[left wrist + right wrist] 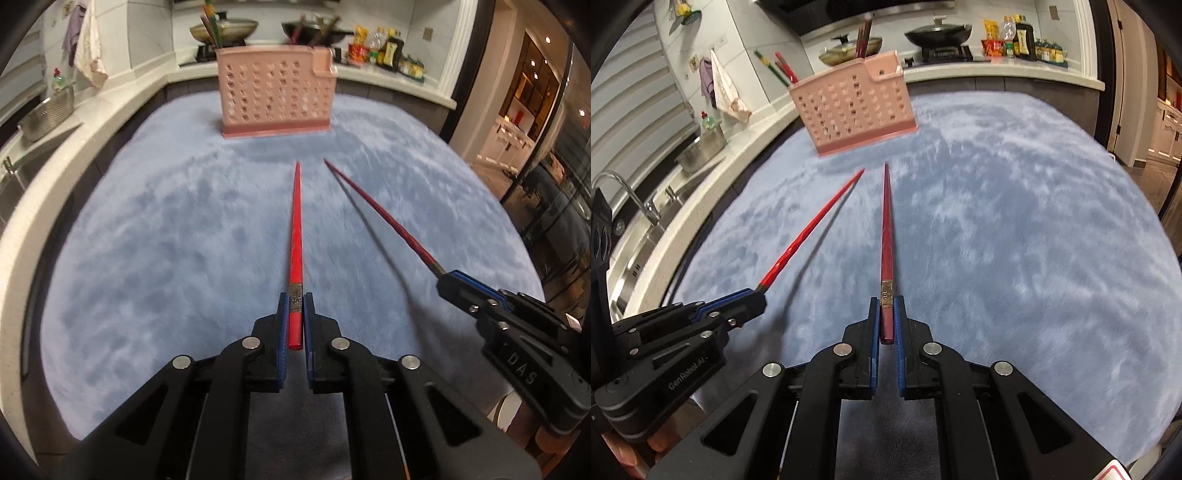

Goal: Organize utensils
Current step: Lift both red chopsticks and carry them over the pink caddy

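Note:
My left gripper (295, 301) is shut on the thick end of a bright red chopstick (296, 229) that points ahead, lifted off the blue cloth. My right gripper (886, 304) is shut on a darker red chopstick (886, 229) with a gold band, held the same way. Each gripper shows in the other's view: the right gripper (448, 280) at the right with its dark chopstick (376, 210), the left gripper (753, 299) at the left with its bright chopstick (812, 229). Ahead stands a pink perforated utensil holder (275, 94) (849, 110) with several chopsticks in it.
A fluffy blue cloth (166, 240) (1015, 240) covers the table. Behind it runs a white counter (66, 125) with a sink (646, 236), a metal basin (701, 149), woks (223, 29) on a stove, and bottles (1021, 40). A doorway opens at the right.

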